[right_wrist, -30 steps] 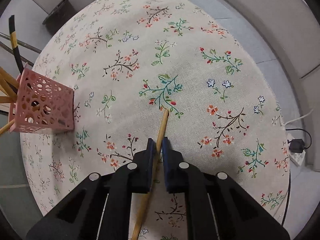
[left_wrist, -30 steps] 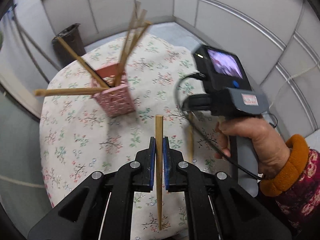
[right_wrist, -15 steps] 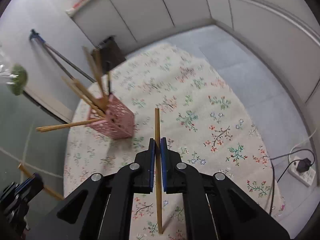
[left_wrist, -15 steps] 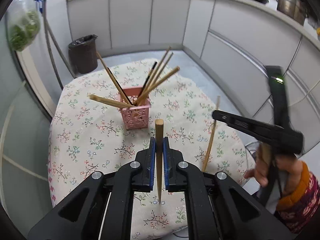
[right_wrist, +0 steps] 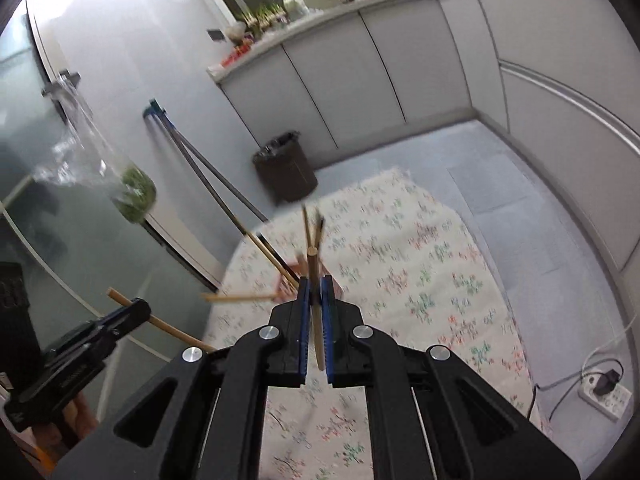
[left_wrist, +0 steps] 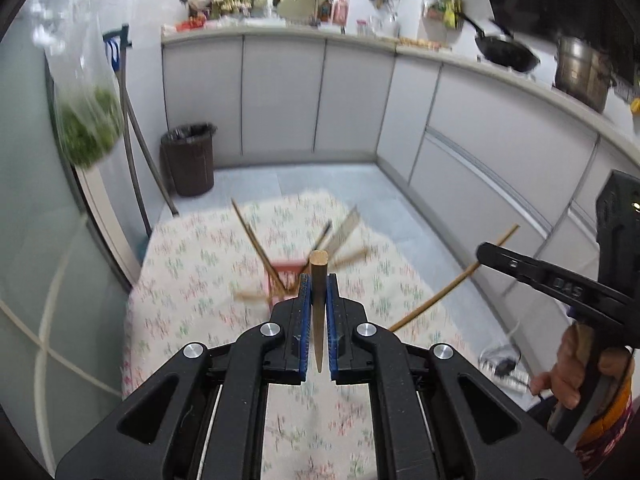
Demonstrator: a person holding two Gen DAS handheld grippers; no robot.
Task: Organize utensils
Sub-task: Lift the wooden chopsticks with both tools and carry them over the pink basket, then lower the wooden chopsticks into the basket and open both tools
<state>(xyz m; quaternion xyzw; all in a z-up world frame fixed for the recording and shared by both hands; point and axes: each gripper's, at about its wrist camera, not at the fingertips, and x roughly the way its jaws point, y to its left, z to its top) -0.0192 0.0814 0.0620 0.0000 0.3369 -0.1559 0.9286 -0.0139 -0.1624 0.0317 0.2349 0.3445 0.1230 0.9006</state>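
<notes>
Both grippers have lifted higher since 0.5 s ago; counter [left_wrist: 180, 280] now sits further below, pink holder [left_wrist: 286, 276] blurred by motion. Left gripper [left_wrist: 316, 312] fingers clamp one chopstick [left_wrist: 319, 300] upright; right gripper [right_wrist: 315, 312] fingers likewise pinch a 2nd chopstick [right_wrist: 314, 280]. Step looks like carry-to-holder w/ both sticks. Next prob: bring each over the holder, tip down among sticks already in it, then let go.
</notes>
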